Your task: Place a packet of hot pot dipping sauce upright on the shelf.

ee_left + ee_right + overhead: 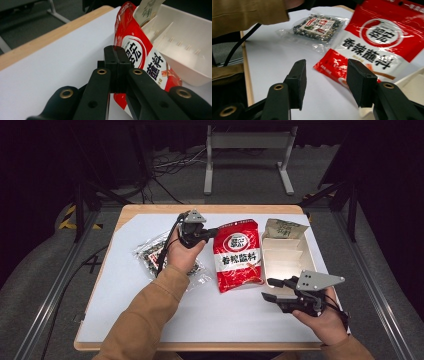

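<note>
High view, near edge: my right gripper [270,289] sits closest, low over the right side of the surface, at the near end of the white tray [314,254]. Its jaws stand partly apart with nothing between them.
High view, middle: the red packet [239,255] lies along the tray's left wall, top toward the far edge. My left gripper [214,232] meets its far left corner.
High view, left: a clear packet of dark snack [152,252] lies partly under my left sleeve [150,315].
High view, far right: a beige packet [283,228] stands in the tray's far compartment.
Left gripper view, grip: the jaws are pressed tight together on the thin edge of the red packet [132,47], which tilts up against the tray [190,50].
Left gripper view, risk: I judge the bite shallow, right at the seam, so the slick film could slip out as the packet's weight hangs below.
Left gripper view, second risk: the packet's top rides near the beige packet [148,10], and a swing could knock it over.
Right gripper view, state: both pads are clear of everything, aimed at the red packet's near corner [337,67].
Right gripper view, risk: closing from here could catch only a wrinkle of film, or push the packet toward the clear packet [318,26].
</note>
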Demonstrator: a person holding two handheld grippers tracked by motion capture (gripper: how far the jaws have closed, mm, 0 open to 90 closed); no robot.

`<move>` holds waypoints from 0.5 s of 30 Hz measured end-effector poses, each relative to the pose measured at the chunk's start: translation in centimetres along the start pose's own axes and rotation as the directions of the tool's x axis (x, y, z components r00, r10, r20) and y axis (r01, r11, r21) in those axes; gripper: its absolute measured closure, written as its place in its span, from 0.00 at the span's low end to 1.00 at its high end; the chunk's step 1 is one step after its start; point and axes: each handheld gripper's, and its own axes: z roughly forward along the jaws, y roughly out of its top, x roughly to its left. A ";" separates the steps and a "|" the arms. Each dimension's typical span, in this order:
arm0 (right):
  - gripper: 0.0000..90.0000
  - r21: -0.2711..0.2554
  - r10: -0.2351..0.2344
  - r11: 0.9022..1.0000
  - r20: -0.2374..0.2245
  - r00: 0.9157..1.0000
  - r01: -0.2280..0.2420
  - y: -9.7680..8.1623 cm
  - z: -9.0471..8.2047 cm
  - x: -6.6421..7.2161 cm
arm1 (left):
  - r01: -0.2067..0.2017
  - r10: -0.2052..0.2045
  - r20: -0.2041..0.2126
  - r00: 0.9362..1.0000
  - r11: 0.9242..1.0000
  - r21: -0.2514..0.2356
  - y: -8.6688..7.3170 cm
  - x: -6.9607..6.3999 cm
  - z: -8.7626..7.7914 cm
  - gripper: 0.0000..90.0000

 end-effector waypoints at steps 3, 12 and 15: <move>0.58 -0.002 0.009 1.000 0.021 1.000 -0.009 0.7 -0.3 -0.9 | -0.025 0.024 -0.009 1.000 0.999 -0.045 0.1 -1.1 -1.1 1.00; 0.59 0.013 0.031 0.999 0.072 0.997 -0.032 1.2 0.1 -2.9 | -0.064 0.069 0.035 0.997 0.989 -0.136 -0.1 -3.8 -3.5 1.00; 0.59 0.011 0.046 0.999 0.082 0.996 -0.047 1.3 0.2 -3.3 | -0.075 0.084 0.052 0.995 0.985 -0.157 -0.3 -4.4 -4.2 1.00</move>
